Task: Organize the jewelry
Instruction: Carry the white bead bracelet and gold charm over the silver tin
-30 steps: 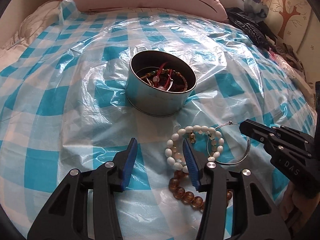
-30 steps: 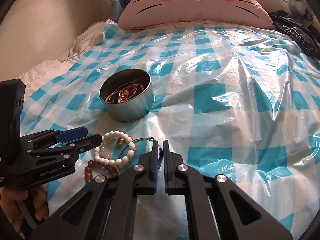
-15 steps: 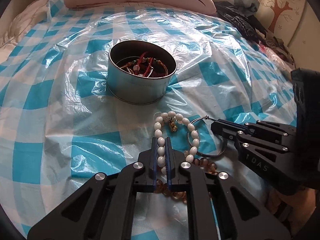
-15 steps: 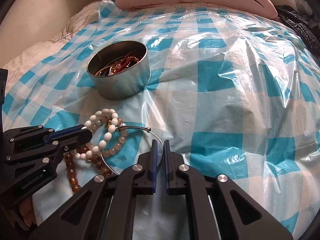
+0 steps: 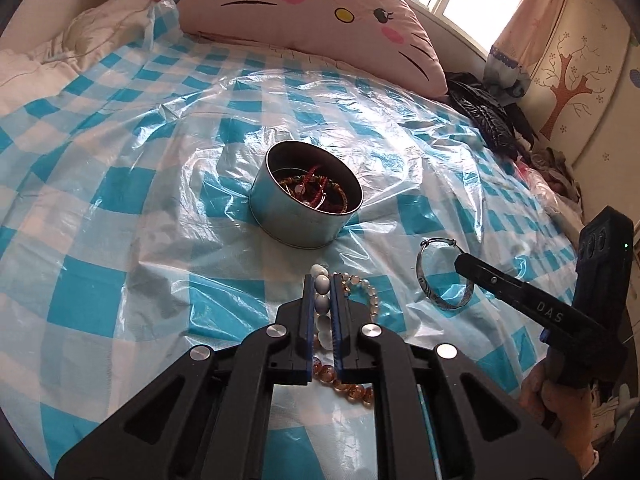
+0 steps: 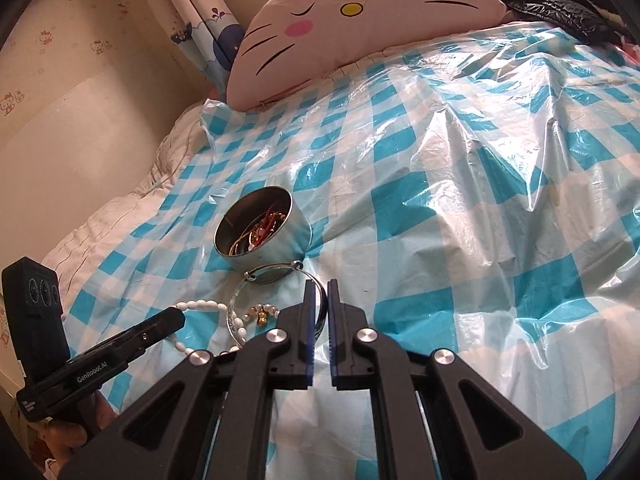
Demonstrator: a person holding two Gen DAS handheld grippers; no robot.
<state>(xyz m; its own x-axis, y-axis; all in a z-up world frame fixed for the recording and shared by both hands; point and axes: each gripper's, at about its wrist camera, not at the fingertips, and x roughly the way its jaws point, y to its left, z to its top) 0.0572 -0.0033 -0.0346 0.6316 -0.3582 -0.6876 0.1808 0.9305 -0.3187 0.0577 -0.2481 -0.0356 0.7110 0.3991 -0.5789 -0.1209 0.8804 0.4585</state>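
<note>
The plastic sheet (image 5: 120,208) was turquoise-and-white checked, kinda glossy. The round tin (image 5: 296,224) was plain silver, with red and gold cord bracelets (image 5: 316,192) inside. The bead bracelet (image 5: 321,292) was milky white, the other bead strand (image 5: 348,390) amber-brown, the bangle (image 5: 440,284) silver. The cat-face pillow (image 5: 312,12) was pale pink with black whiskers, a yellow nose and pink cheeks. Both grippers were black with blue pads (image 5: 307,320).
</note>
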